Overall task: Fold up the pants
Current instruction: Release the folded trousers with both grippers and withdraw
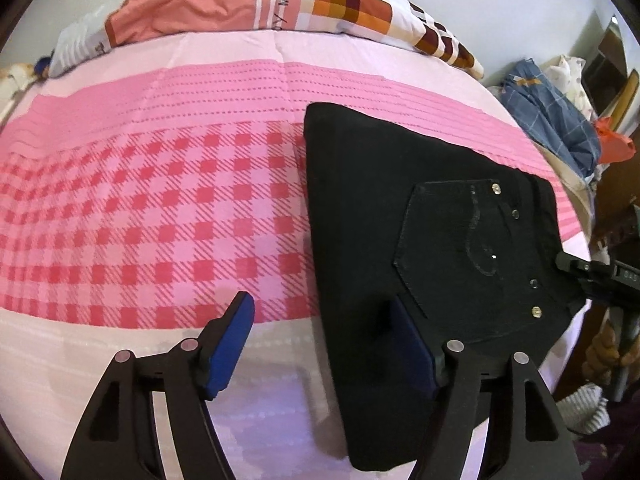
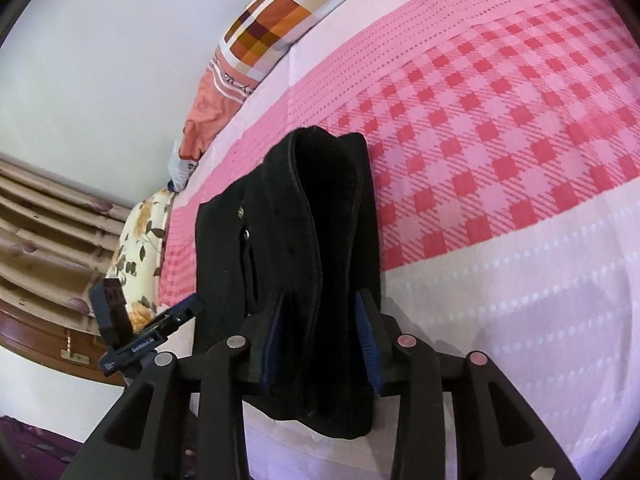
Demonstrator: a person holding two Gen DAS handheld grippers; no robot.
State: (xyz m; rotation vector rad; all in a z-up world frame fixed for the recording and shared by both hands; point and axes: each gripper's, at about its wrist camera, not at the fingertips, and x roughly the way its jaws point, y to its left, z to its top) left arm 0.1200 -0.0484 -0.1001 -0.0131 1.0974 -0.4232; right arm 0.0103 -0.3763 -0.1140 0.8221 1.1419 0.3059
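Blue-padded, the right tool (image 2: 320, 344) brackets the waistband edge of the folded black pants (image 1: 400, 208) on the pink checked bed (image 1: 160, 200), seemingly loosening its pinch, while the left tool (image 1: 320, 348) hangs spread, apparently finished.

the folded black pants (image 2: 288, 240) are seen on the pink checked bedsheet (image 2: 500, 128), their near end bunched between the blue pads (image 2: 366, 332) of the right gripper (image 2: 320, 320). a patterned pillow (image 2: 272, 24) is seen beyond.
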